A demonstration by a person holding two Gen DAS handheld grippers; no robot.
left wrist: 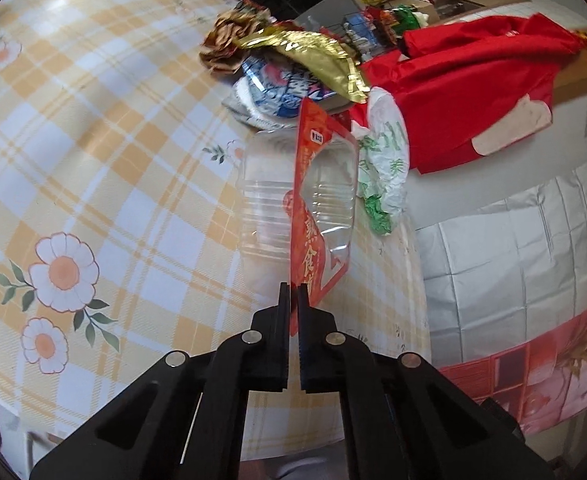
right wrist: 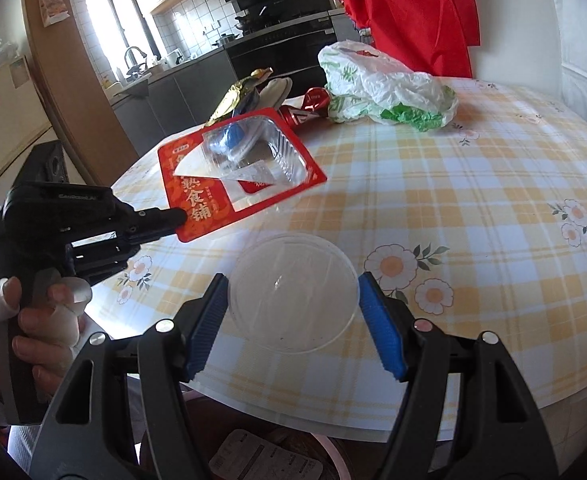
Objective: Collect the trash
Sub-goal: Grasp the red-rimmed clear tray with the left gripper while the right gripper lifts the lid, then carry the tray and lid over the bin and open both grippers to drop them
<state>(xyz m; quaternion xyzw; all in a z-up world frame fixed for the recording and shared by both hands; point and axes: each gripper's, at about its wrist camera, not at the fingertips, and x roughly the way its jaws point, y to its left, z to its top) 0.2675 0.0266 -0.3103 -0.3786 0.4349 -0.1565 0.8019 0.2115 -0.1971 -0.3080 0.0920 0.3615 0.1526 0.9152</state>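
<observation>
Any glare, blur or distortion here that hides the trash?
Left wrist view: strong fisheye bending; glare patch on the tablecloth top left; the red tray in the left tool is sharp. Right wrist view: window backlight; the clear lid between the right tool's open fingers is faint against the tablecloth.

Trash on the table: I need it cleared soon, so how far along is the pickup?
Early, it seems. The left hand-held gripper pinches the red food tray; a bin with some trash shows below the table edge. The right hand-held gripper is open around the clear lid. The white-green bag and gold wrapper remain.
</observation>
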